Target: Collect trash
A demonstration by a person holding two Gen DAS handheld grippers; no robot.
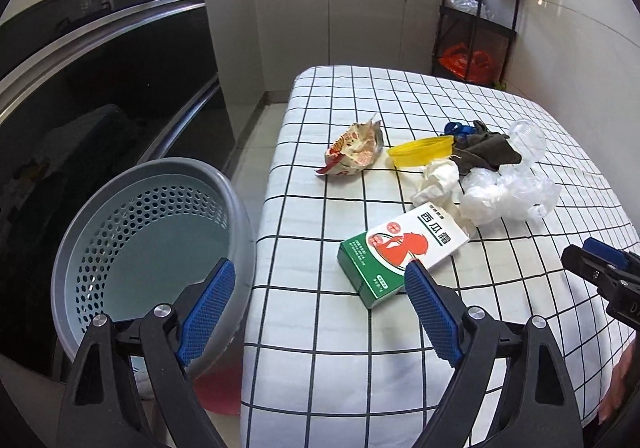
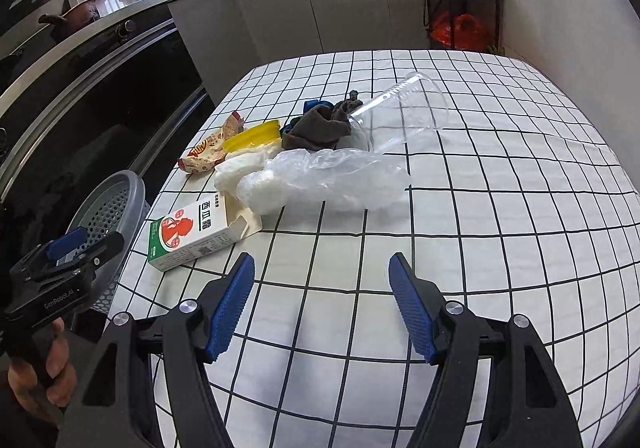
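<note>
The trash lies in a loose cluster on the surface (image 2: 500,208), which wears a white cloth with a black grid. Taking the green and white box (image 1: 404,252) as the landmark: it lies flat at the near left of the pile, close to the surface's left edge. Just behind it and touching it sits crumpled white paper (image 1: 438,182), with a clear plastic bag (image 2: 332,178) bunched beside that on the right. Farther back from the box are a yellow lid (image 1: 420,151), a dark rag (image 2: 320,126) and a clear cup (image 2: 404,114) tipped on its side, its mouth toward the right. A crumpled snack wrapper (image 1: 356,148) lies apart, behind and left of the box.

Left of the box, off the surface's edge and lower down, stands a grey perforated basket (image 1: 148,232).

The left gripper (image 1: 320,276) hangs spread wide, one finger over the basket, the other just in front of the box, nothing between them. The right gripper (image 2: 322,268) is also spread and empty, over bare cloth to the box's right.
</note>
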